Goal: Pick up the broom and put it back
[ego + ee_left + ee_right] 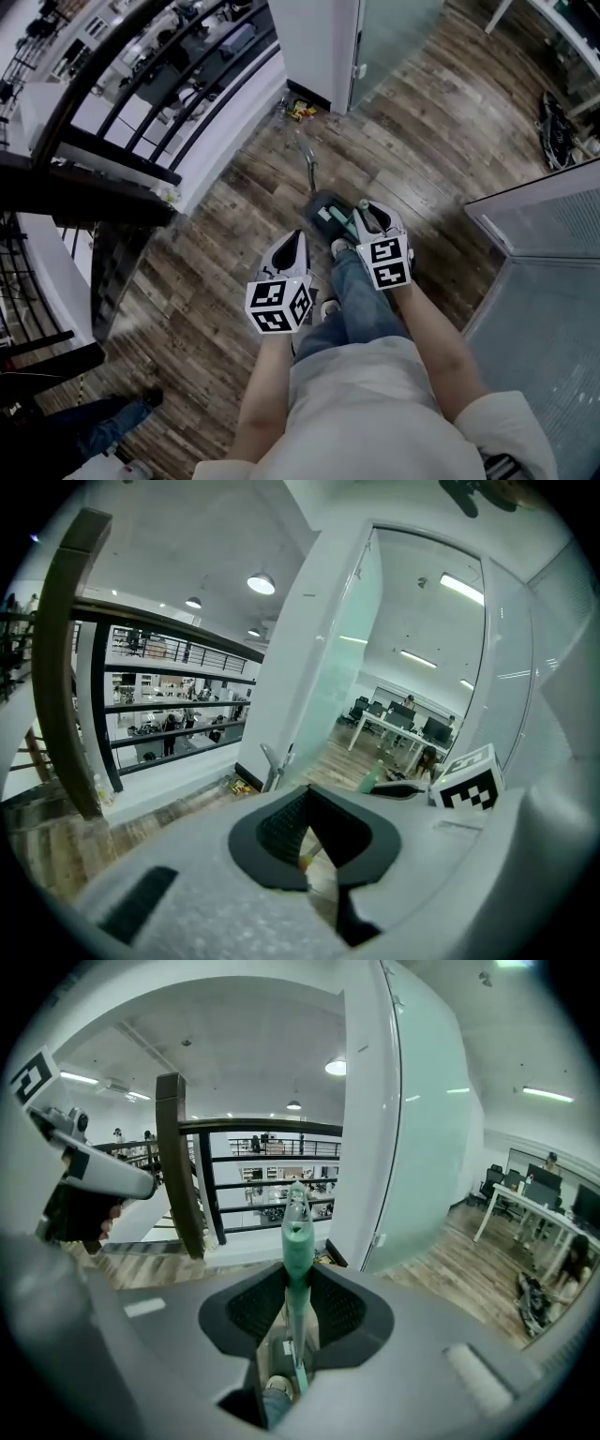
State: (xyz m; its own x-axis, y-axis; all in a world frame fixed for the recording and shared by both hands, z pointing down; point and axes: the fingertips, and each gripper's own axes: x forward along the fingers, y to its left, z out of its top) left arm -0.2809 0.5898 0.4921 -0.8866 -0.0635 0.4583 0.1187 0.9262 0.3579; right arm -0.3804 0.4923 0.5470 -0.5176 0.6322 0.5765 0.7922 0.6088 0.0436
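Observation:
The broom's green handle runs between the jaws of my right gripper, which are shut on it, and its pale tip pokes out past them toward the railing. In the head view, my right gripper hangs over the wooden floor, with a green part of the broom and a dark grey head just beyond it. My left gripper is beside it on the left, a little nearer to me. Its fingers meet at the tips with nothing held, as the left gripper view also shows.
A black railing borders the floor on the left. A white pillar and a glass door stand ahead, with yellow bits at the base. A silver upright handle stands before the broom. A glass partition is at right.

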